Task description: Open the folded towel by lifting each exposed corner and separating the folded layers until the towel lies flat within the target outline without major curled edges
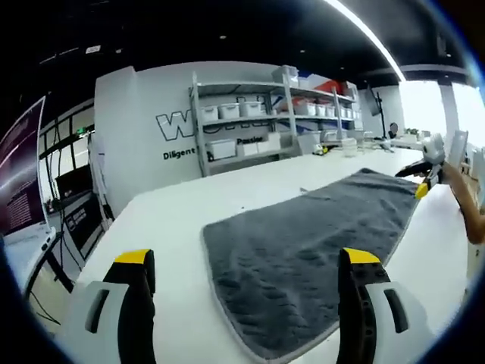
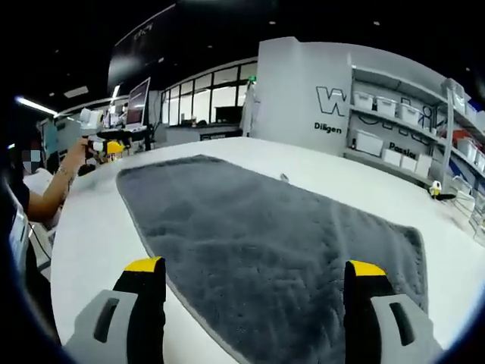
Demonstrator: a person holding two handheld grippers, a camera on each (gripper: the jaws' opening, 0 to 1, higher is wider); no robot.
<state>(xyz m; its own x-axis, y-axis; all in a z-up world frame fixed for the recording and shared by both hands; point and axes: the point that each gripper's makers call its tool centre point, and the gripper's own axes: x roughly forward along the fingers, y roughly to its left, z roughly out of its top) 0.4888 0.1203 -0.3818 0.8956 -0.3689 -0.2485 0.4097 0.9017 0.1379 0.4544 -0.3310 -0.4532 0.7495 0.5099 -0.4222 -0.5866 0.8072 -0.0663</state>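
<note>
A grey towel (image 1: 318,235) lies spread out in a long rectangle on the white table (image 1: 174,220), with its edges looking flat. My left gripper (image 1: 248,258) hovers over the towel's near end, jaws wide apart and holding nothing. The right gripper (image 1: 423,180) shows at the towel's far right corner, held by a hand (image 1: 464,208). In the right gripper view the towel (image 2: 258,227) stretches away across the table (image 2: 91,227), and my right gripper (image 2: 255,267) is open over its near edge. The left gripper (image 2: 106,146) sits far left, beyond the towel's far corner.
Metal shelves with white bins (image 1: 258,114) stand behind the table against a lettered wall. Small items (image 1: 341,144) sit at the table's far end. A person's arm (image 2: 53,189) is at the left, and a small yellow-black object (image 2: 439,195) lies far right on the table.
</note>
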